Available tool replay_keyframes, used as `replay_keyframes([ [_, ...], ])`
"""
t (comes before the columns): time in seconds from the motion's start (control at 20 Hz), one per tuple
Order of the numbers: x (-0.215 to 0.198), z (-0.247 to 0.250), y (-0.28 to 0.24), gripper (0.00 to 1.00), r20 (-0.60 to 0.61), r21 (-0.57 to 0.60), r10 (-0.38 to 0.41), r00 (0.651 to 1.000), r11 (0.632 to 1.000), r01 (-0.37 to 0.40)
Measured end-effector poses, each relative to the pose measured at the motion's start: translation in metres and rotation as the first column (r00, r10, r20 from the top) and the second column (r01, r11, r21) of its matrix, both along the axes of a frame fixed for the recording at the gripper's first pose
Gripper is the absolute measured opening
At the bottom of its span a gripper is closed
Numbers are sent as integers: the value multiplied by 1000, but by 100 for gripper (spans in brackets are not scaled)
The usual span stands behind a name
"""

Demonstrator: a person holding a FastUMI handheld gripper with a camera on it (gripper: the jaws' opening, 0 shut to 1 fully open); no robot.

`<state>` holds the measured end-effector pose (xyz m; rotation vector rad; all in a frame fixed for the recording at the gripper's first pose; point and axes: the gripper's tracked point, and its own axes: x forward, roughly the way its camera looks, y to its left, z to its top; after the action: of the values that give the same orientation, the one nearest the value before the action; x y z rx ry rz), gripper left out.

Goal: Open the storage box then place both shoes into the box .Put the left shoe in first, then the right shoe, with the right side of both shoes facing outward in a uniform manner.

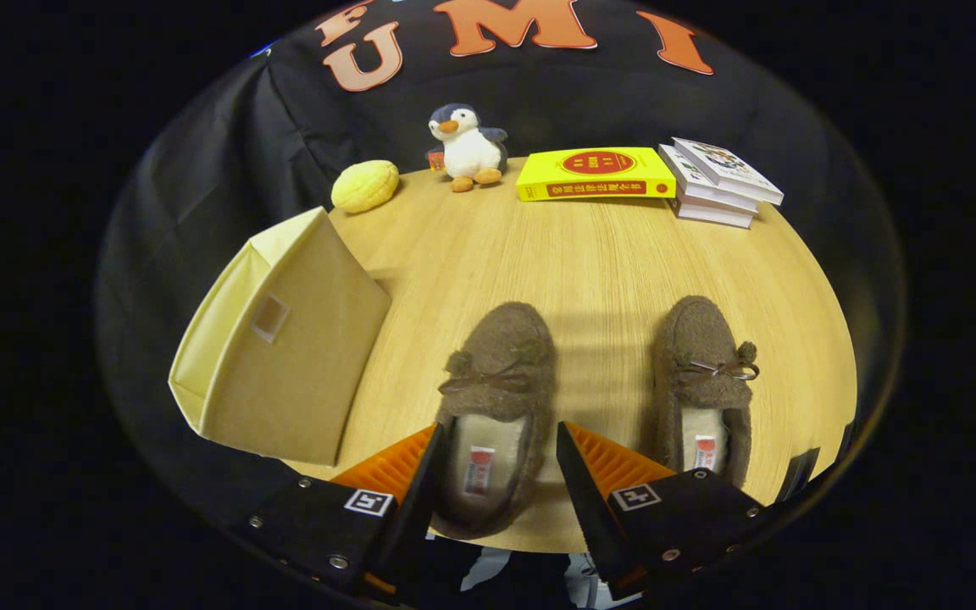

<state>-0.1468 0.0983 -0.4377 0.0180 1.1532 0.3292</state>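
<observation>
Two brown fuzzy slippers with small bows lie toes-away on the wooden table point(590, 254). The left shoe point(501, 373) has its heel end between my fingers; my gripper point(496, 440) is open, one finger on each side of the heel with a small gap on both sides. The right shoe point(704, 377) lies parallel, beyond my right finger. A cream fabric storage box point(285, 347) stands to the left of the left shoe, past my left finger, its lid closed.
At the table's far side sit a yellow bun-shaped toy point(364, 185), a plush penguin point(467, 148), a yellow book point(596, 174) and a stack of books point(721, 182). Black cloth walls surround the table.
</observation>
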Motion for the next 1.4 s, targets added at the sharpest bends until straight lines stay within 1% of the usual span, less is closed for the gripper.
replay_keyframes([
  [0.1,-3,-13,-3,73,-10,-4,12,1000,1000,-12],
  [0.2,3,-25,-6,68,8,-20,18,1000,1000,-18],
  [0.35,22,-40,-14,54,80,-89,20,997,996,-13],
  [0.4,27,-44,-12,50,94,-91,15,995,996,-7],
  [0.45,28,-48,-9,44,89,-86,11,996,996,-3],
  [0.5,30,-51,-6,41,89,-81,9,996,997,-2],
  [0.6,31,-58,-1,32,68,-72,17,998,997,-12],
  [0.65,33,-59,0,25,65,-65,8,998,998,-4],
  [0.8,38,-57,-1,14,53,-48,-35,998,998,37],
  [0.85,36,-54,0,6,37,-32,-48,998,998,49],
  [0.95,35,-44,1,4,13,-6,-74,997,997,74],
  [1.05,37,-27,0,4,6,15,-113,994,993,113],
  [1.15,44,-4,3,4,18,31,-147,989,989,146],
  [1.4,64,67,24,4,53,61,-183,982,982,180],
])
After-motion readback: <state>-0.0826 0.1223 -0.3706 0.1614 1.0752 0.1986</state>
